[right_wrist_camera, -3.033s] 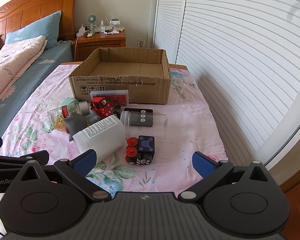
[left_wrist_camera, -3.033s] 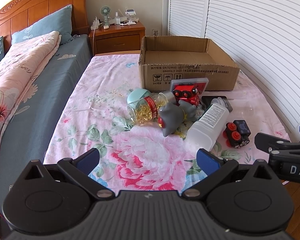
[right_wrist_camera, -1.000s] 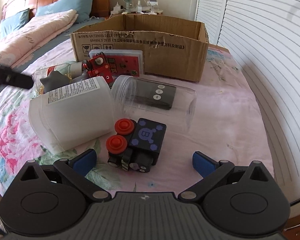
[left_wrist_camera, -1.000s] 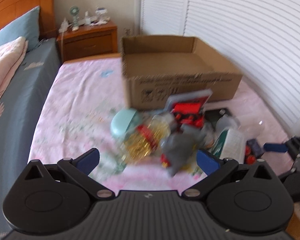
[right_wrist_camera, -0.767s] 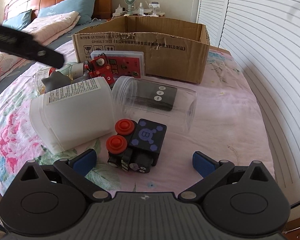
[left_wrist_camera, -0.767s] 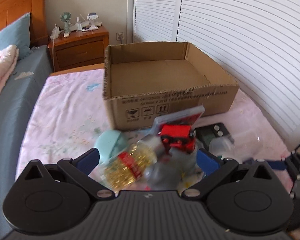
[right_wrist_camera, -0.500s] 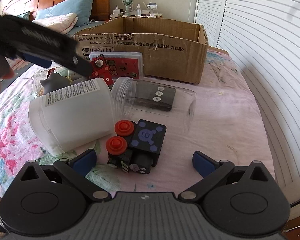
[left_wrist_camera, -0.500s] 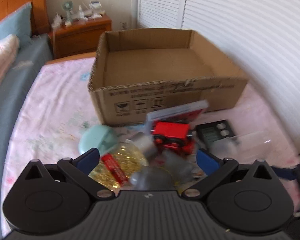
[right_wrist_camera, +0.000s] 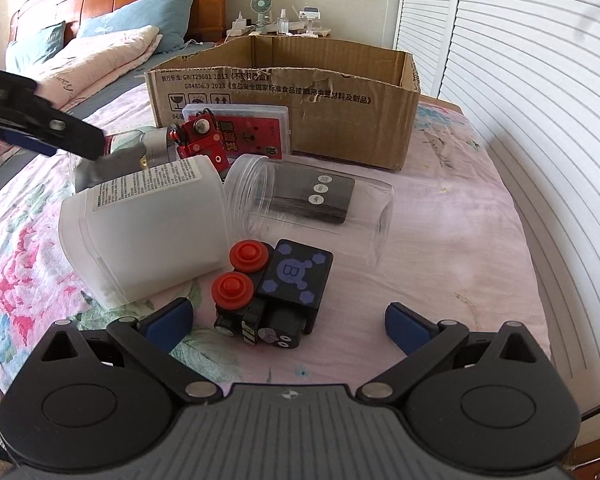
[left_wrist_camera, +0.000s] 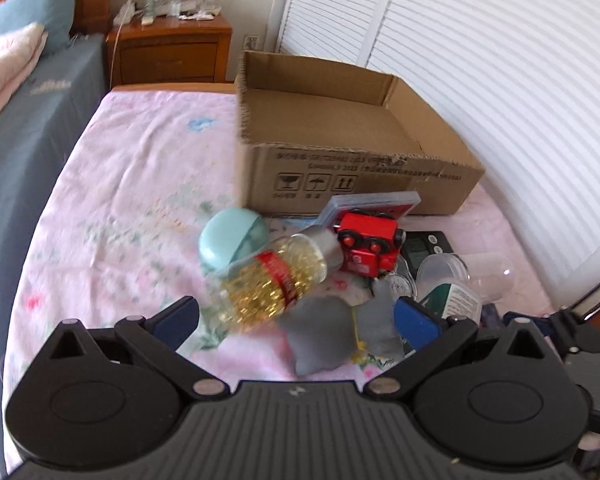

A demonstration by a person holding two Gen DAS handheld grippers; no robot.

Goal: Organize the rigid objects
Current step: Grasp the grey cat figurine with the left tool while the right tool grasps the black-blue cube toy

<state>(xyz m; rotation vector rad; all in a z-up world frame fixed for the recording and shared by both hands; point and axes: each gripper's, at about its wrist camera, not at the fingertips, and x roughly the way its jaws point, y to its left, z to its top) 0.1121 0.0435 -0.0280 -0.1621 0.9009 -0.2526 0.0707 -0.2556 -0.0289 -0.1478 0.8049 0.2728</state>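
Your left gripper has swung in over the capsule bottle, jaws apart like the right gripper's; centre on its body before closing.

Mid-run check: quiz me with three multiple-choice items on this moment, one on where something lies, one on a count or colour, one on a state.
1. Where does the black remote lie?
A. In the cardboard box
B. Inside the clear jar lying on its side
C. On the nightstand

2. How many red round knobs show on the black toy train?
A. One
B. Two
C. Four

3. How does the right gripper stand?
A. Open, holding nothing
B. Shut on the white bottle
C. Shut on the red toy

Key: 1 B, the remote shows through the wall of the clear jar. 2 B, two red knobs sit side by side on the train. 3 A, its blue pads are wide apart, with the train lying between them ungripped.
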